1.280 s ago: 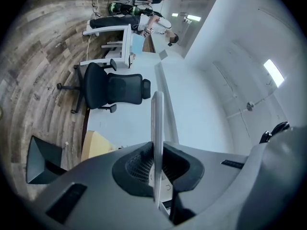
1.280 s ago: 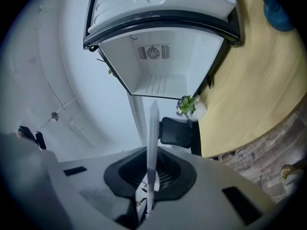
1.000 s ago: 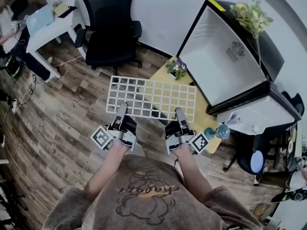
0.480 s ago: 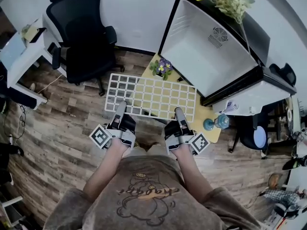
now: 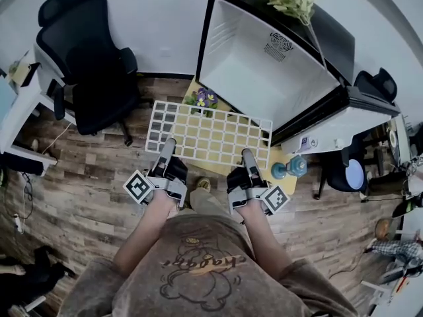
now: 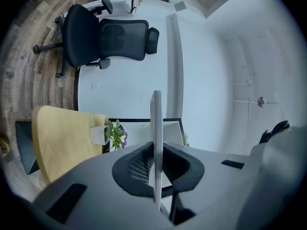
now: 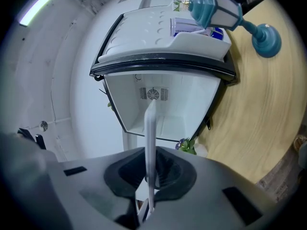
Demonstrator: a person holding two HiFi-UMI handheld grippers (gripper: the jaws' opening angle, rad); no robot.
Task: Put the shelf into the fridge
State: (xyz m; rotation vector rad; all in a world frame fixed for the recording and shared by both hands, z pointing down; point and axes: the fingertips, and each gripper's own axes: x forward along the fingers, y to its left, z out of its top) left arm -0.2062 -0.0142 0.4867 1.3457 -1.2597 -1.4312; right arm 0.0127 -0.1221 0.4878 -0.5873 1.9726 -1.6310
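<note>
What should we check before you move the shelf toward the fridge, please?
1. Left gripper shut on the shelf's near edge: ok.
2. Right gripper shut on the same edge: ok.
3. Fridge door swung open: ok.
4. Fridge cavity free of items where it shows: ok.
5. Path ahead: not ok. The potted flowers stand on the yellow table just past the shelf's far edge, so the shelf probably has to pass above them.
6. Shelf lined up with the ribs on the fridge wall: cannot tell.
</note>
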